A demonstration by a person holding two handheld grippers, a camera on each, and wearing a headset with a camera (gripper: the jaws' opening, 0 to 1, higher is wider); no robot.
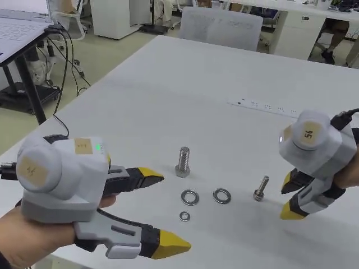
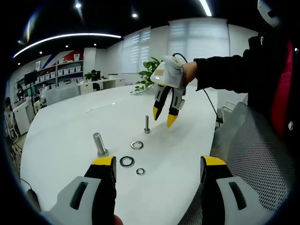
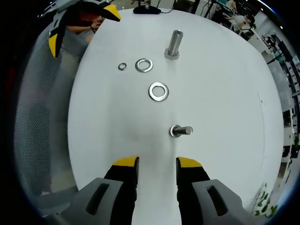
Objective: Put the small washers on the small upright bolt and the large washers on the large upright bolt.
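On the white table a large bolt and a small bolt stand upright on their heads. Between them lie two large washers and one small washer, all flat. My left gripper hovers left of the washers, open wide and holding nothing. My right gripper hangs just right of the small bolt, open and holding nothing. From the left gripper view, the large bolt and small bolt lie ahead. In the right gripper view, the small bolt is closest.
A white power strip lies farther back on the table. A grey chair stands at the far edge. A laptop on a stand with hanging cables is off the table's left. The near table edge runs under my left gripper.
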